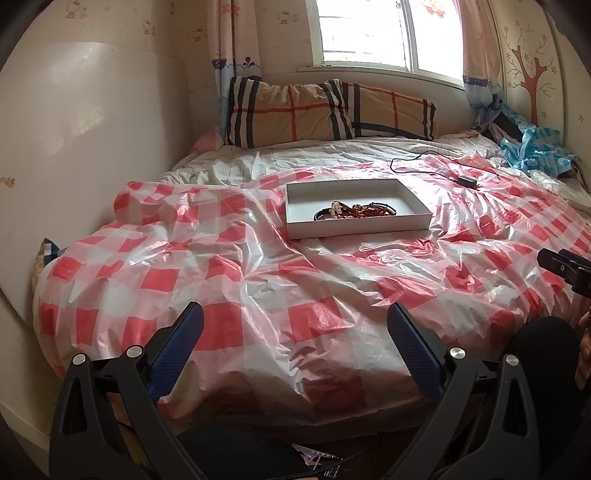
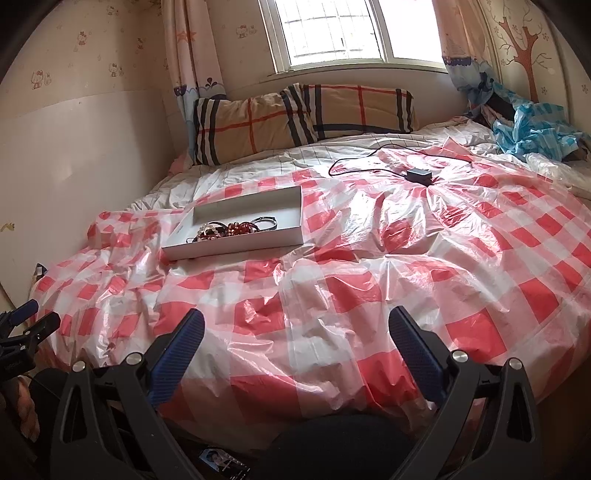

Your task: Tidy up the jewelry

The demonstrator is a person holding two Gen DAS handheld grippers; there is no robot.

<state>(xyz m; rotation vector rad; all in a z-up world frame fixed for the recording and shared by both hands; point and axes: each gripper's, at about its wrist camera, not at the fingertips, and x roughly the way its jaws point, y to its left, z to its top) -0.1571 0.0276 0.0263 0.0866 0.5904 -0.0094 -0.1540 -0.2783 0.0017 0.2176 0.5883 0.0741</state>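
Left wrist view: the left gripper (image 1: 295, 325) occupies the lower part of the frame, its two blue-padded fingers (image 1: 177, 347) spread wide apart with nothing between them, above the near edge of a bed; the bed is draped in a crinkled red-and-white checked plastic sheet (image 1: 229, 280); a shallow white box (image 1: 354, 225) lies flat on the sheet at centre frame, slightly right of the midline; a tangled heap of jewelry (image 1: 351, 212) (red beads, pale beads, dark bands) rests inside the box against its near wall, the remainder of the box floor bare; a black adapter with cord (image 1: 467, 181) lies on the sheet in the upper right, well apart from the box; a plaid pillow (image 1: 325, 110) leans below the window (image 1: 369, 33) at top centre; part of the right gripper enters at the right edge, mid-height.

Right wrist view: the right gripper (image 2: 295, 325), lower frame, likewise stands with fingers wide apart and holds nothing; the box (image 2: 236, 245) sits left of centre, the jewelry (image 2: 232, 229) in its middle; the adapter (image 2: 419, 176) lies in the upper centre-right; the left gripper (image 2: 27, 321) shows at the lower left edge; crumpled blue plastic (image 2: 532, 129) is bunched in the upper right corner.
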